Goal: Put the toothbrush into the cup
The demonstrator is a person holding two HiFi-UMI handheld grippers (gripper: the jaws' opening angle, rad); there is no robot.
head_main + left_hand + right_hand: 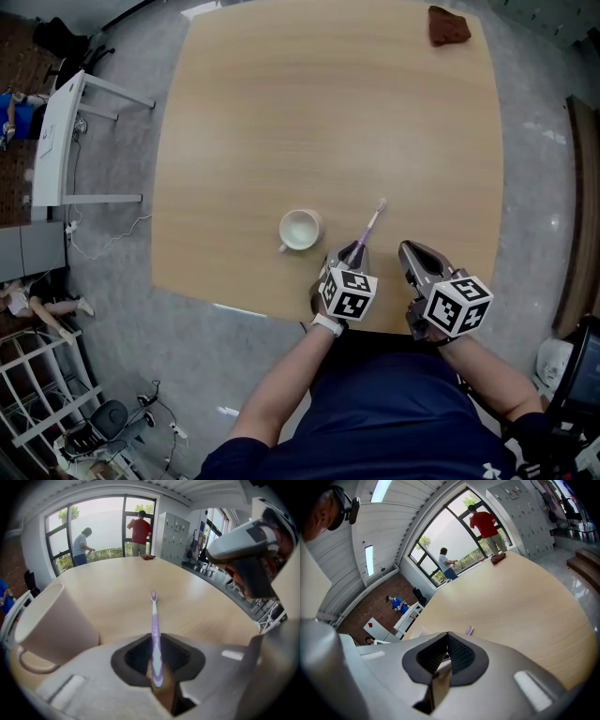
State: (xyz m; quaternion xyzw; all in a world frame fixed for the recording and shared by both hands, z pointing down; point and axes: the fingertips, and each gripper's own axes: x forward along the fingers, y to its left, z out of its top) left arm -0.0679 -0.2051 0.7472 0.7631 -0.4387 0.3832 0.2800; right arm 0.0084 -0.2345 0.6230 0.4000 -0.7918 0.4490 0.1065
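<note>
The slim purple-and-white plastic toothbrush (369, 228) lies on the pale wooden tabletop (328, 112), just right of the cream ceramic cup (282, 231). Its bristled head points away from the person and its handle end runs back into the left tool (358, 251). In the left gripper view the pads have closed onto that handle end, so the toothbrush (154, 634) sticks straight out ahead, with the cup (56, 625) close by on the left. The right tool (410, 251) rests near the tabletop's front edge, its jaws together on nothing.

The brush should be very light and fairly stiff, though its smooth, narrow handle could twist or slide between flat pads (a long lever held only by its tail). A hold further up the thick part of the handle would probably swing less. The cup is open-mouthed and upright, so dropping the handle in first looks easiest. A knock on the cup's rim might shift it.
</note>
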